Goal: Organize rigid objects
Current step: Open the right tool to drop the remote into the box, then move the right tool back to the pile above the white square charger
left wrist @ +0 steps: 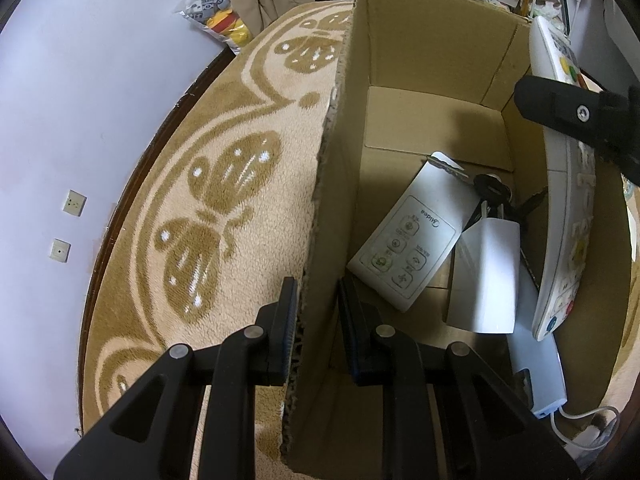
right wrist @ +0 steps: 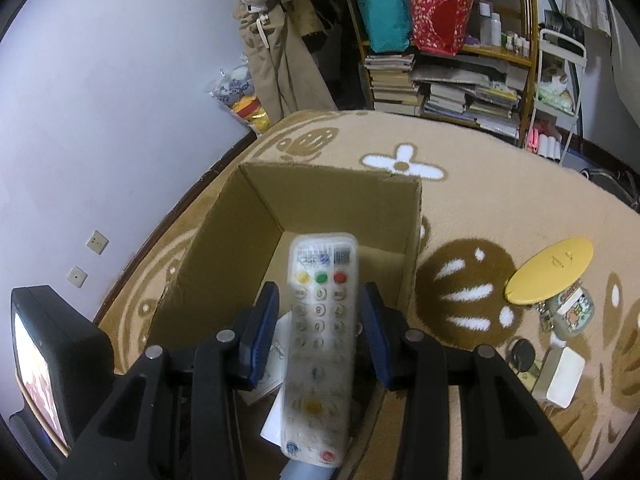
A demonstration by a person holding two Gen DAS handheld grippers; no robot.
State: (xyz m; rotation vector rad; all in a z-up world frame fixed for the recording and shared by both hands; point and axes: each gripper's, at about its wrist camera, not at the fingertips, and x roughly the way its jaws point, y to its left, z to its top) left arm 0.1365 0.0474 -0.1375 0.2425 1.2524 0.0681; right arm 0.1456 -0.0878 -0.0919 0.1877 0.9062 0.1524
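Note:
An open cardboard box (left wrist: 436, 52) stands on the rug. My left gripper (left wrist: 318, 300) is shut on the box's left wall. Inside lie a white Midea remote (left wrist: 404, 248), a white block (left wrist: 486, 276), black keys (left wrist: 492, 188) and a grey device with a cable (left wrist: 536, 376). A long white remote with coloured buttons (right wrist: 320, 336) hangs upright over the box (right wrist: 332, 200), between the pads of my right gripper (right wrist: 320, 320); it looks blurred and the pads stand apart from its sides. It also shows in the left wrist view (left wrist: 564, 216), beside a right finger (left wrist: 568, 110).
On the rug right of the box lie a yellow oval lid (right wrist: 550, 270), a small patterned pouch (right wrist: 572, 314), a black round item (right wrist: 520, 354) and a white charger (right wrist: 560, 376). A bookshelf (right wrist: 448, 80) stands behind. A toy bag (right wrist: 244, 96) leans on the wall.

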